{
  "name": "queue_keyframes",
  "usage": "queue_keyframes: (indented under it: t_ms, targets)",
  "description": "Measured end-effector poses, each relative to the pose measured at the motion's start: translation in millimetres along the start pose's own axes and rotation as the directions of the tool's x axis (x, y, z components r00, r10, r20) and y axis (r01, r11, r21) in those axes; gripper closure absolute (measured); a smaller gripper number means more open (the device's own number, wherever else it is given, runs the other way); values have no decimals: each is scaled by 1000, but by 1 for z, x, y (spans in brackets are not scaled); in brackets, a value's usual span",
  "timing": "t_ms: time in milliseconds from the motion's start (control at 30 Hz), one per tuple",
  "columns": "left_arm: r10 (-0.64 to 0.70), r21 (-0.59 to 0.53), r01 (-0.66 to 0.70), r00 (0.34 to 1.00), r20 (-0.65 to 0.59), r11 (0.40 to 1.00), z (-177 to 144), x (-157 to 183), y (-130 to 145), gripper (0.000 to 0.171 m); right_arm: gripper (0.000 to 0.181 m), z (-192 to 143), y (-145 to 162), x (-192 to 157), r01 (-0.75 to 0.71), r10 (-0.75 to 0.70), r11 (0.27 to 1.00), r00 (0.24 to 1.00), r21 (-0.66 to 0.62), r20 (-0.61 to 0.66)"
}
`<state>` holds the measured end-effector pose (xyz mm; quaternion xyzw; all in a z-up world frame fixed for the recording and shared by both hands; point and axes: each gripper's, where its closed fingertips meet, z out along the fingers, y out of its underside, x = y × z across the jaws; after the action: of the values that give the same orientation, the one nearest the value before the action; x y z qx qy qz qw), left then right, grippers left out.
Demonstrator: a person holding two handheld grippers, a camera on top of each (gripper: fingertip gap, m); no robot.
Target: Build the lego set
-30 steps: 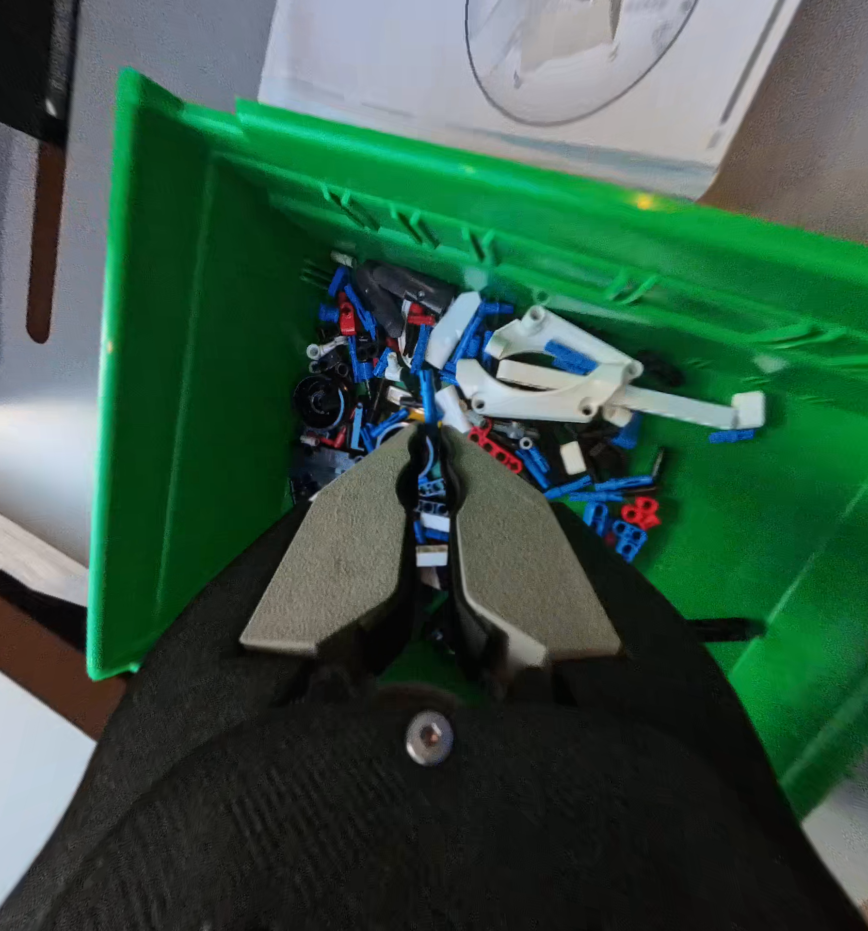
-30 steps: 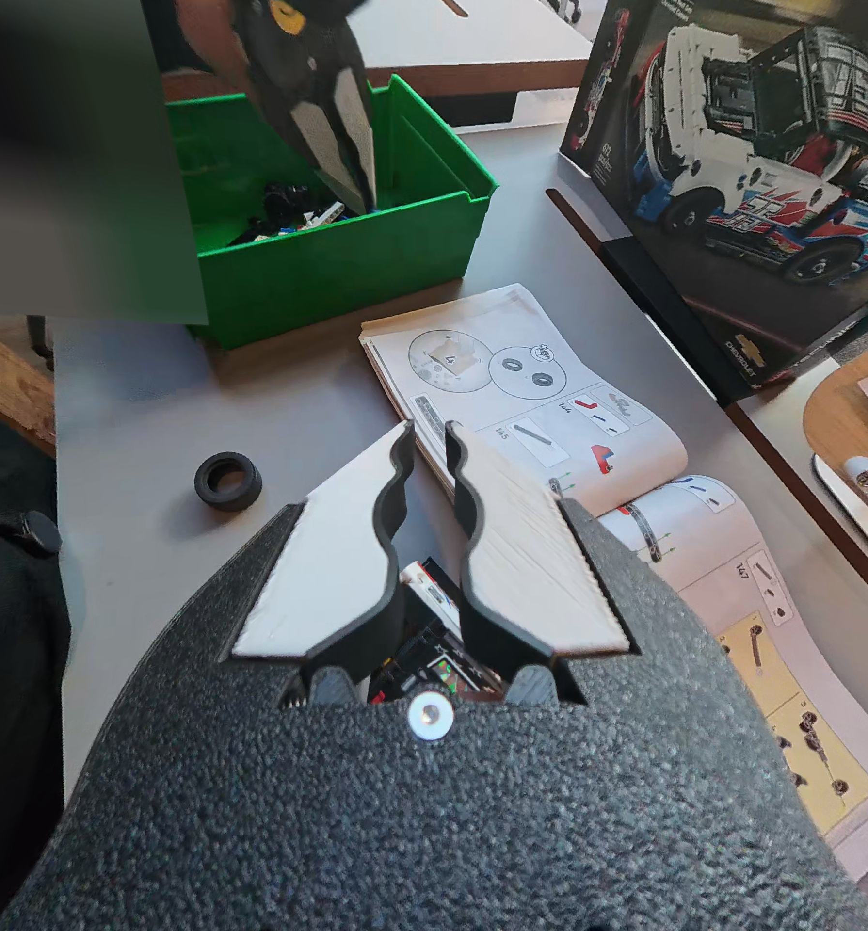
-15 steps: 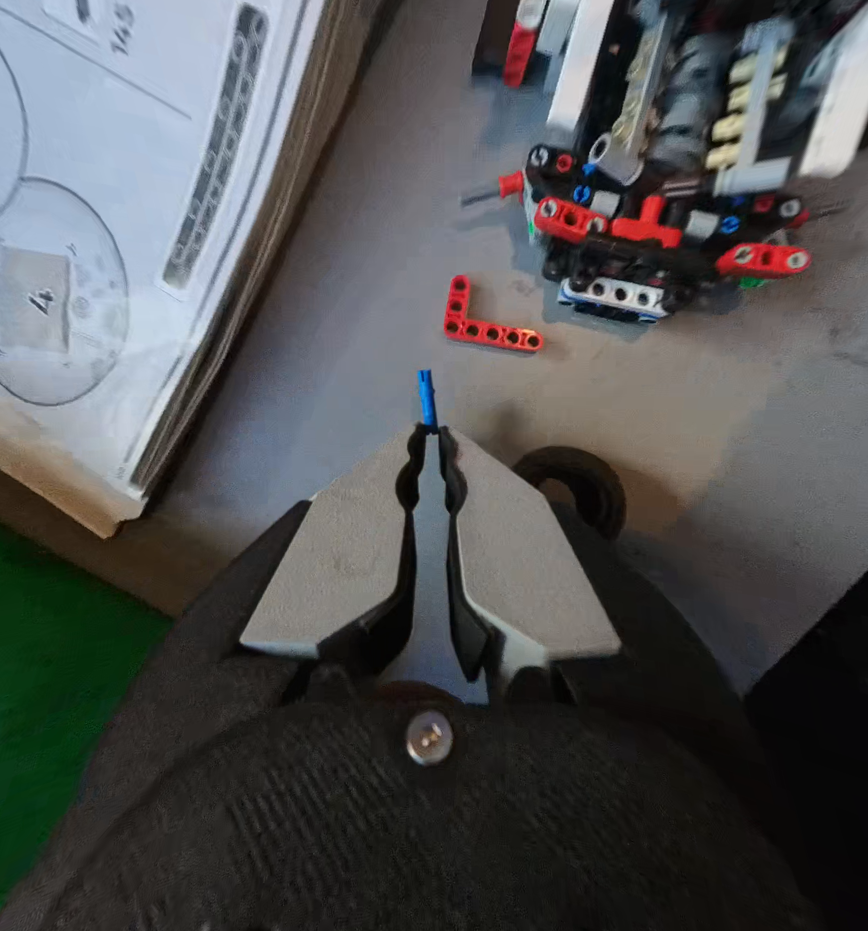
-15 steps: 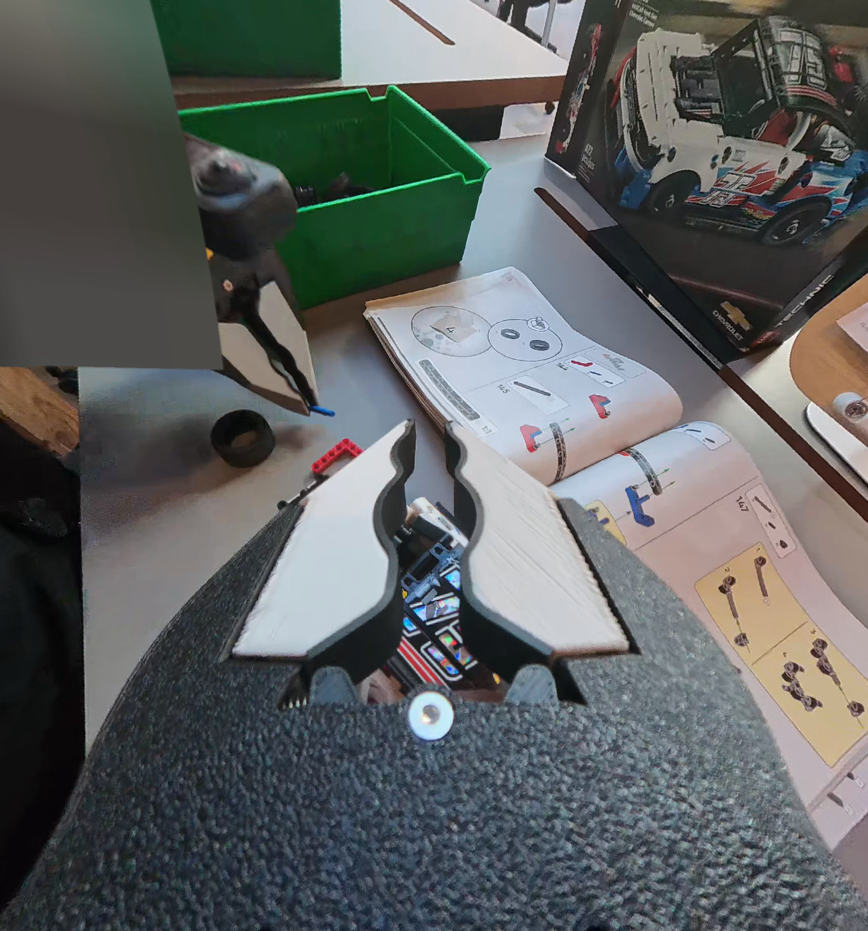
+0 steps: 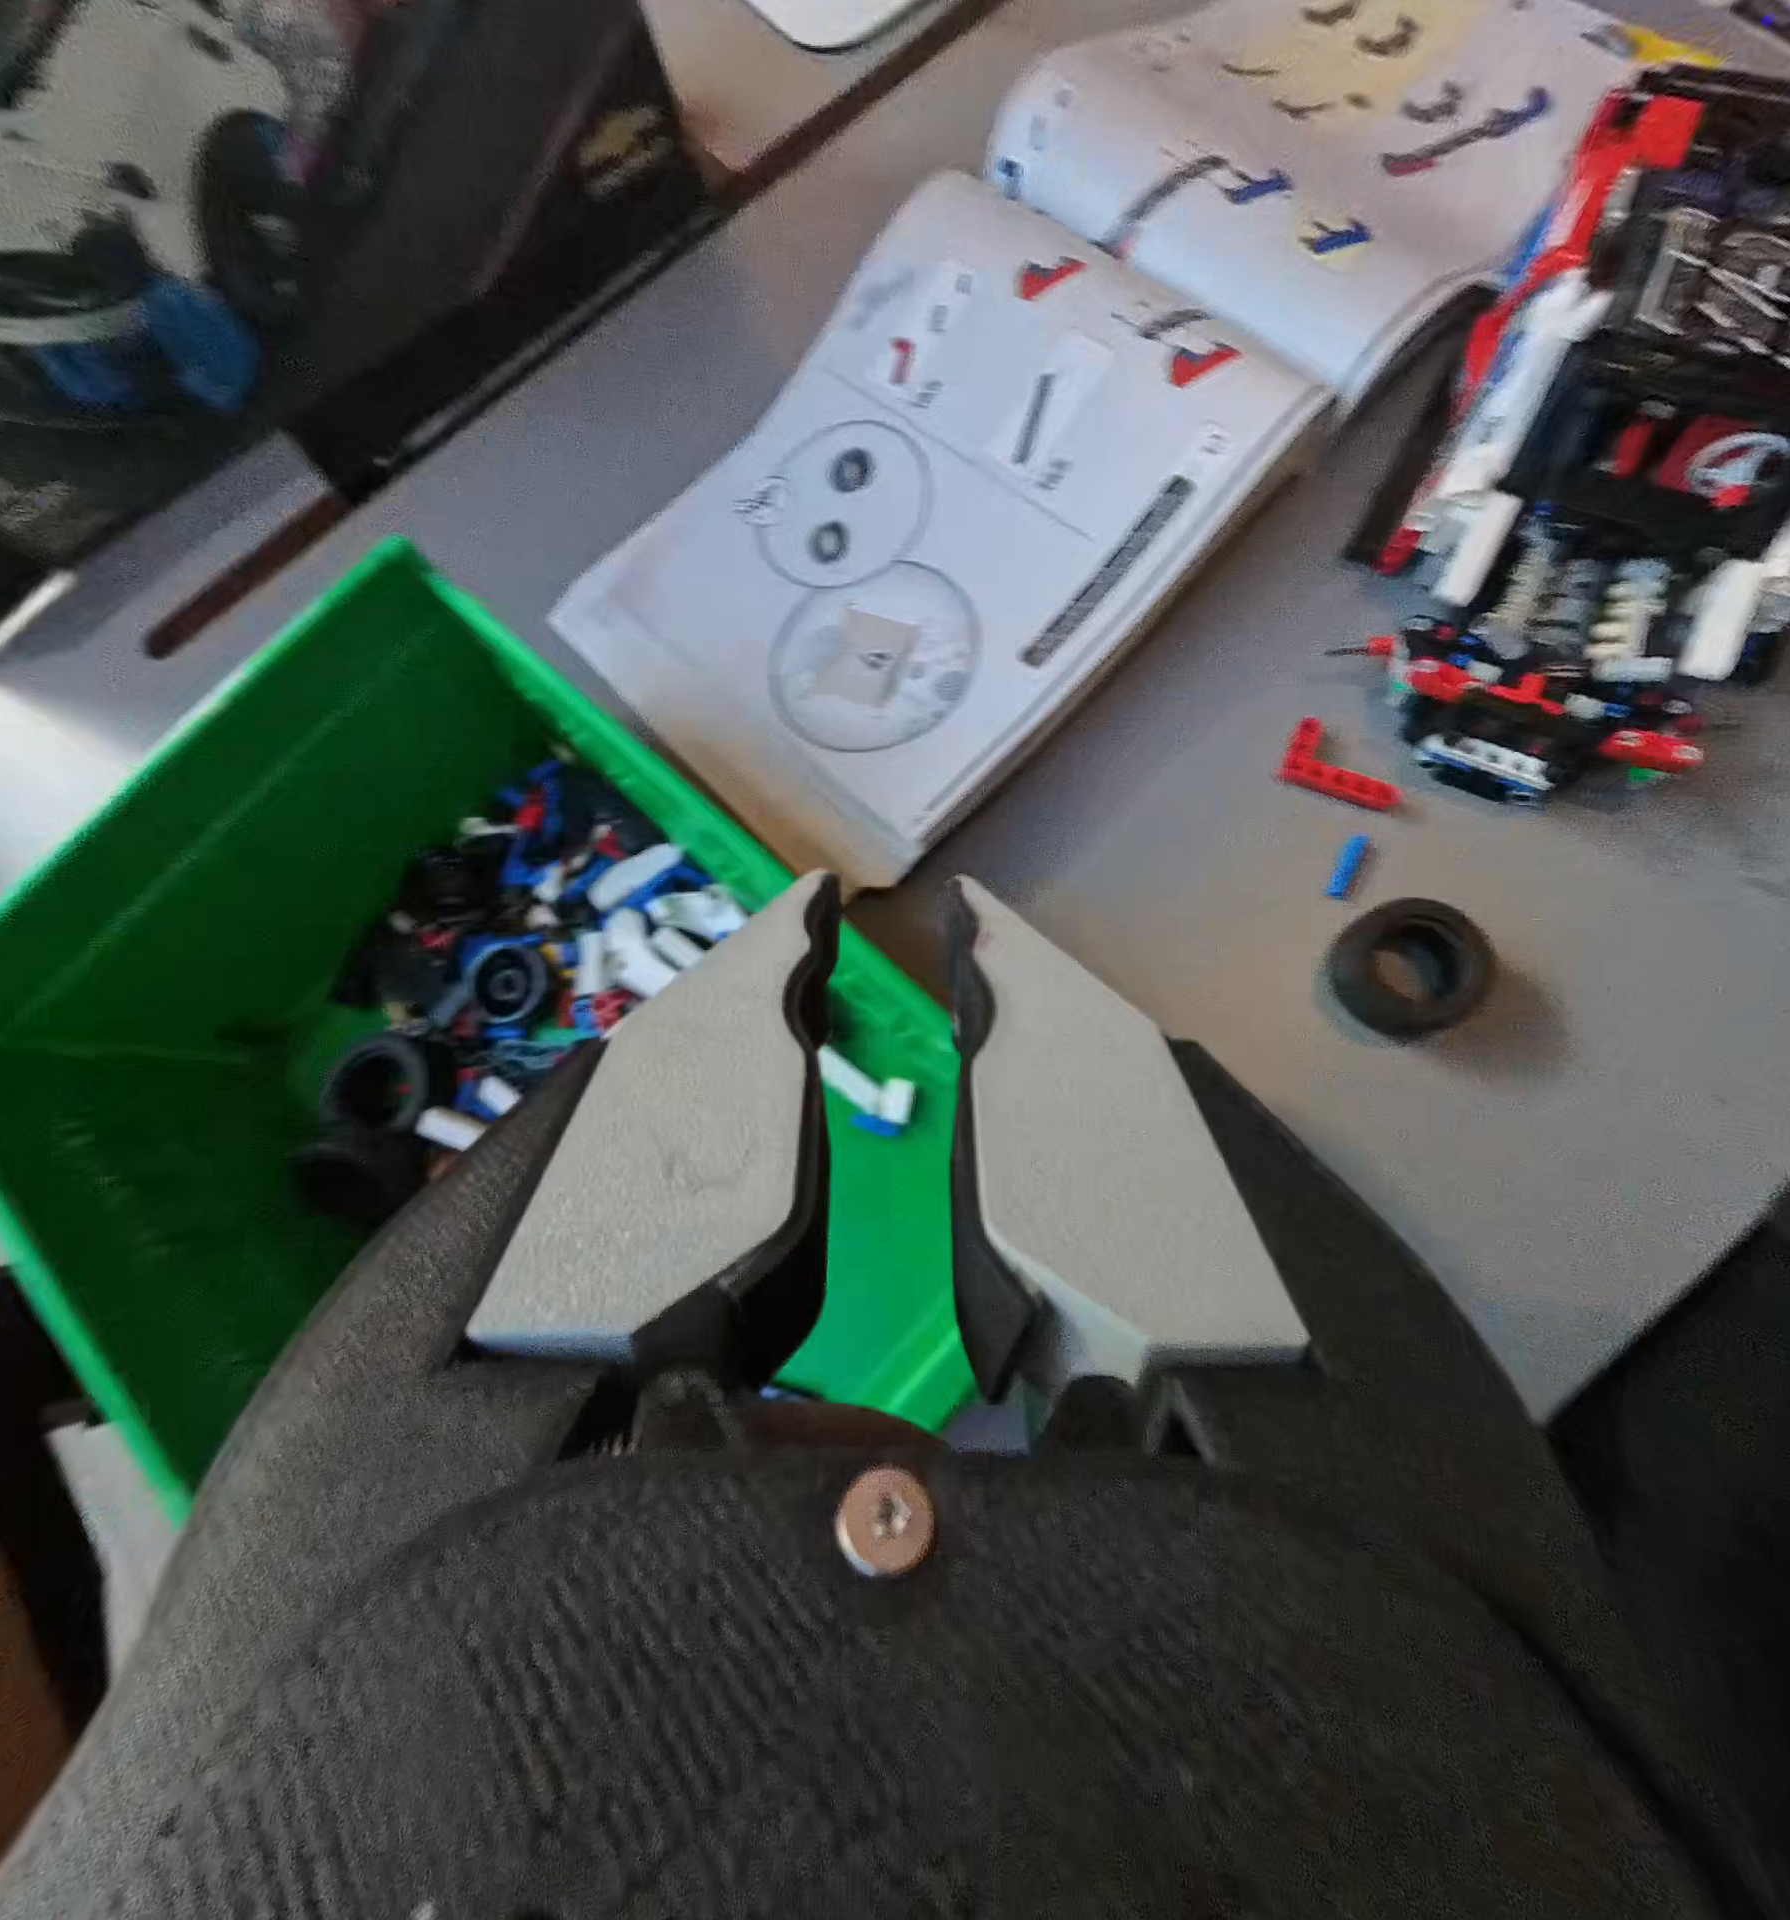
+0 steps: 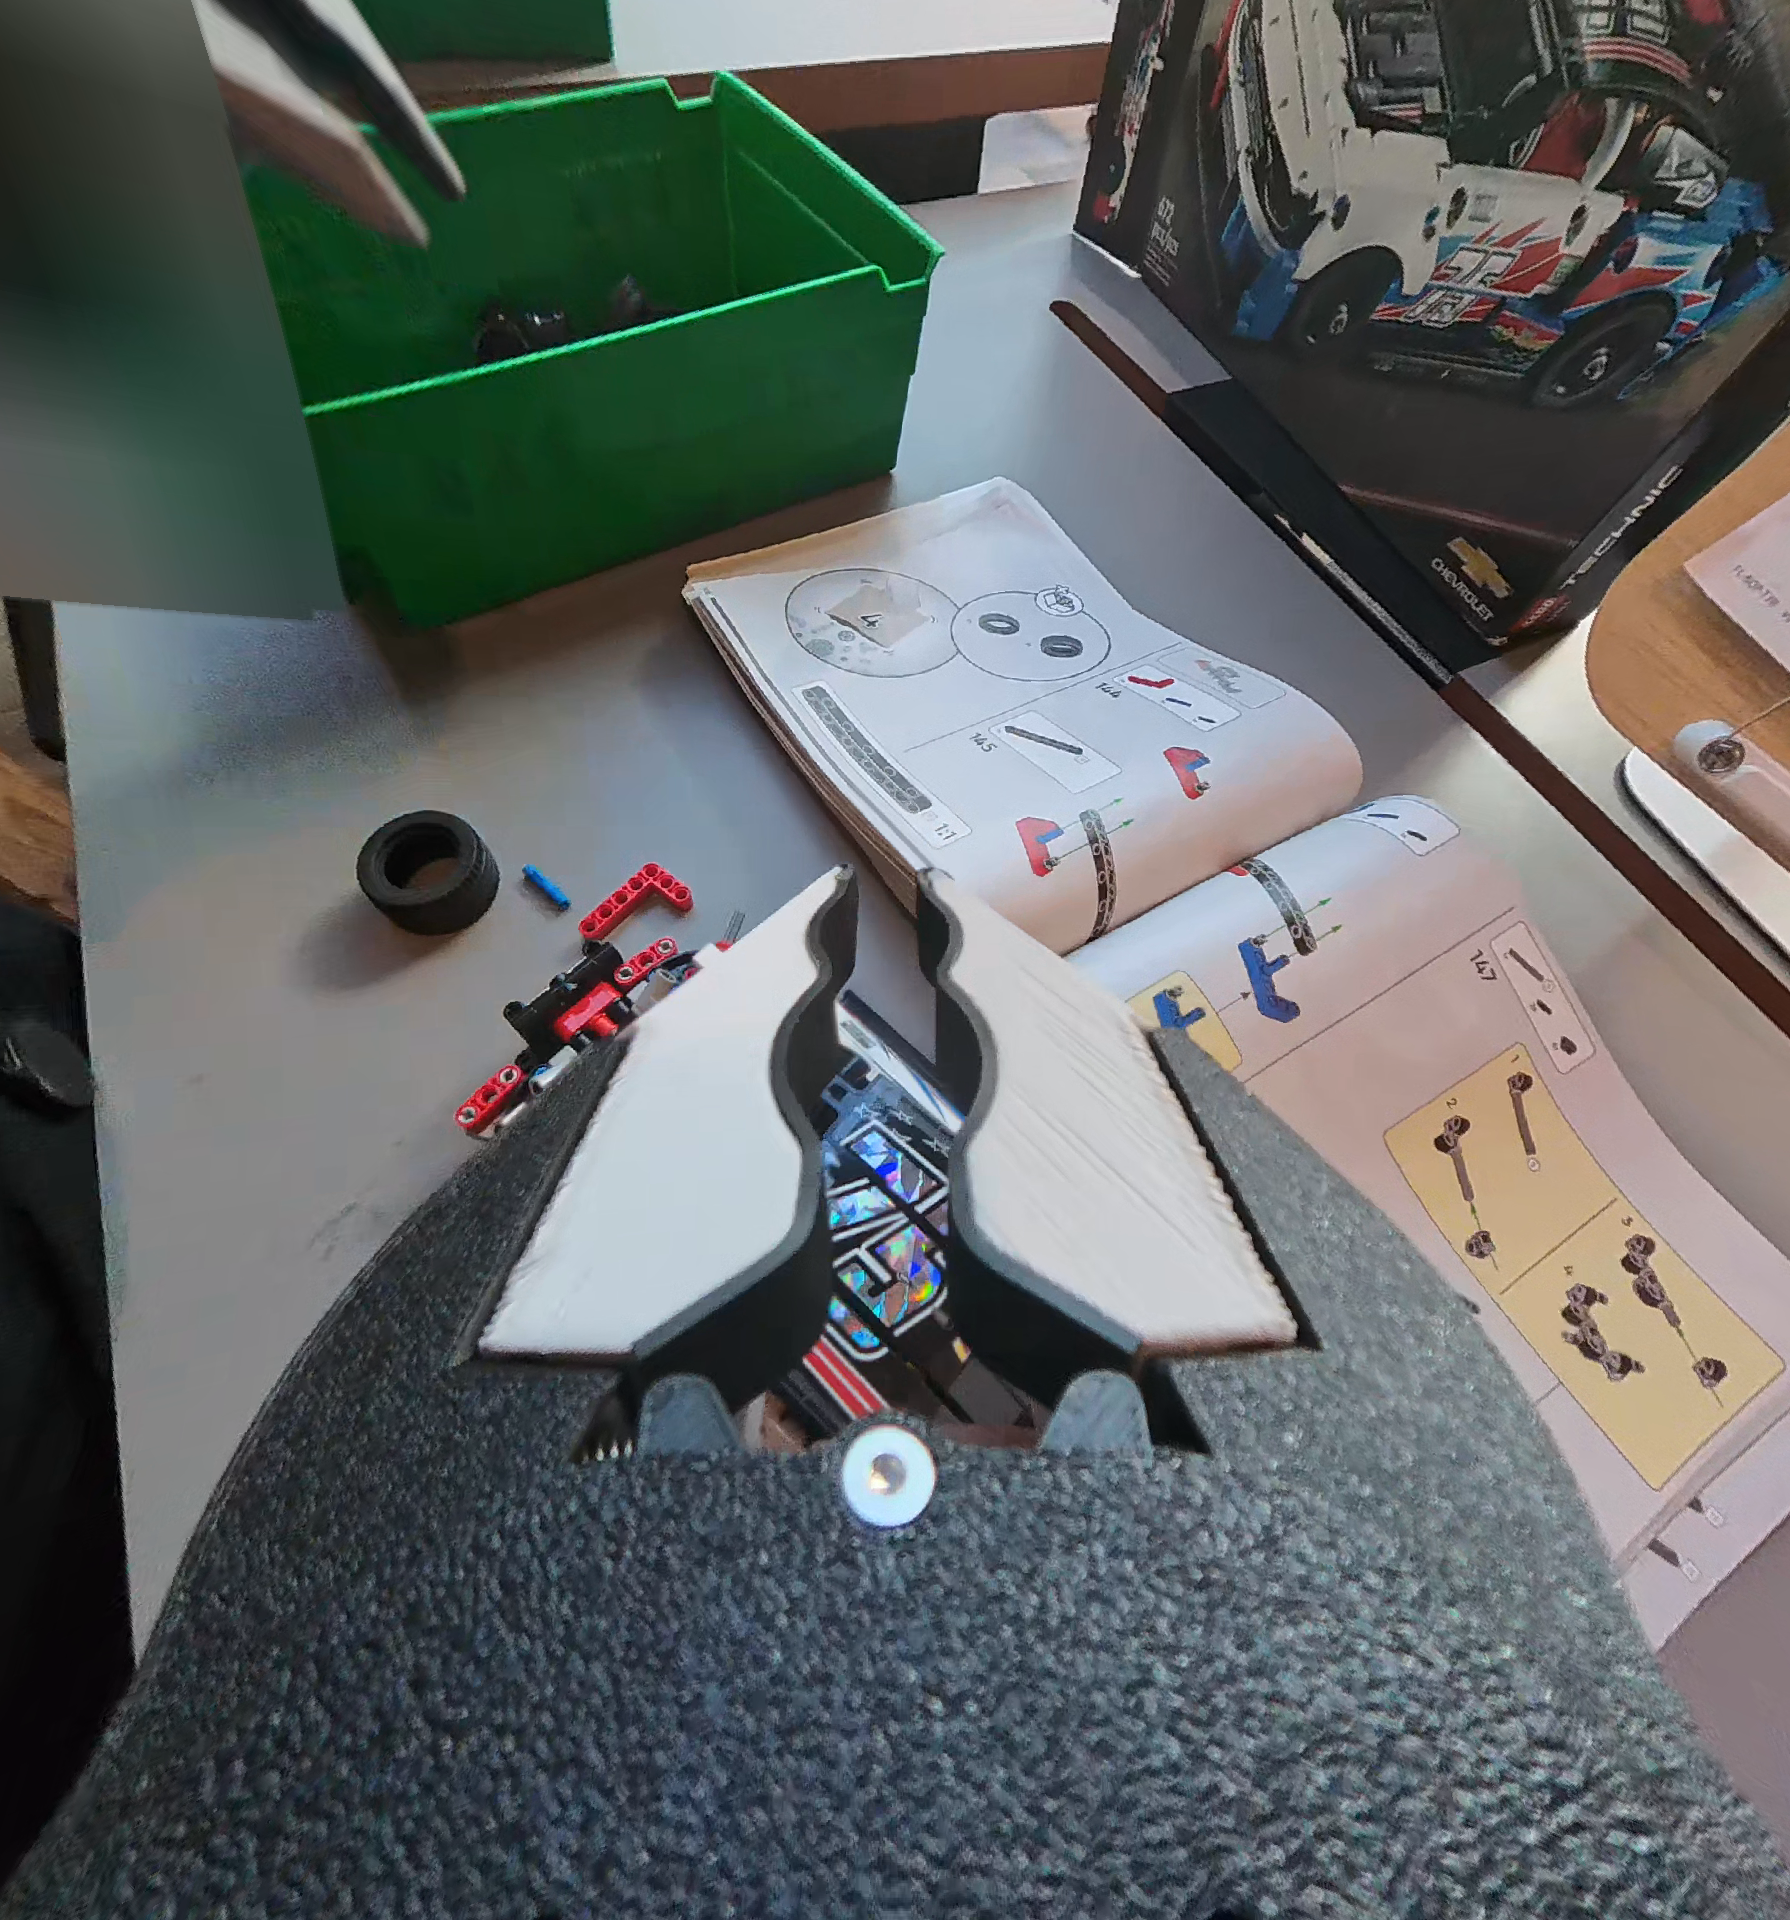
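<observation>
The left gripper (image 5: 889, 904) hangs above the near edge of the green plastic bin (image 5: 195, 790); its jaws stand apart with nothing between them. The bin holds a heap of small loose bricks (image 5: 548, 956) in blue, white, black and red.

On the grey tabletop (image 6: 278, 1122) a small blue pin (image 6: 545, 886) lies free, between a black rubber tyre (image 6: 427, 871) and a red L-shaped beam with holes (image 6: 637, 900). The three lie near one another, none touching.

The partly built car model in black, red and white (image 5: 1639, 436) stands just beyond the red beam, beside the open white instruction booklet (image 6: 1026, 707).

The right gripper (image 6: 883, 881) hangs directly over the model, its jaws parted by a narrow gap and gripping nothing; the model's decorated top shows between them. The printed cardboard set box (image 6: 1473, 239) stands at the table's far right.
</observation>
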<state>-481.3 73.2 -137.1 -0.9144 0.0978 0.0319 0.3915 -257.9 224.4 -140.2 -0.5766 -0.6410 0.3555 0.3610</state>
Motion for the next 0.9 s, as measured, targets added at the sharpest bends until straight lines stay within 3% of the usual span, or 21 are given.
queue_keyframes:
  t_ms: [33,100,200,267,367,467,533,700,800,900]
  targets:
    - [-10,0,10,998,62,1000,-4,-34,4,158,171,3,-3,1,-8,8,1000,1000,-1,0]
    - [-26,-106,37,994,104,994,10,-88,26,154,171,9,-11,1,-13,13,1000,1000,1,6]
    - [-30,-280,21,999,-26,960,61,-117,54,150,171,20,-20,-5,12,-11,1000,1000,-15,13]
    - [68,-342,-96,993,-91,935,99,-129,65,160,171,26,-23,-10,25,-24,999,1000,-33,16]
    - [278,-512,-279,957,-81,812,127,-162,91,162,170,28,-22,-14,32,-32,998,999,-60,5]
    - [334,-479,-388,922,-198,787,132,-157,88,169,170,23,-17,-14,21,-22,996,1000,-81,-11]
    - [324,-507,-379,925,-197,774,131,-156,83,162,170,20,-12,-10,13,-15,995,1000,-95,-27]
    - [398,-321,-508,848,-350,799,136,-116,64,169,170,22,-9,-3,-8,6,995,1000,-97,-23]
    - [387,-389,-508,853,-350,768,147,-117,76,171,170,25,-10,-4,3,-4,995,1000,-95,-11]
    - [359,-422,-512,847,-392,748,136,-111,86,171,170,25,-8,-4,6,-7,995,1000,-98,-8]
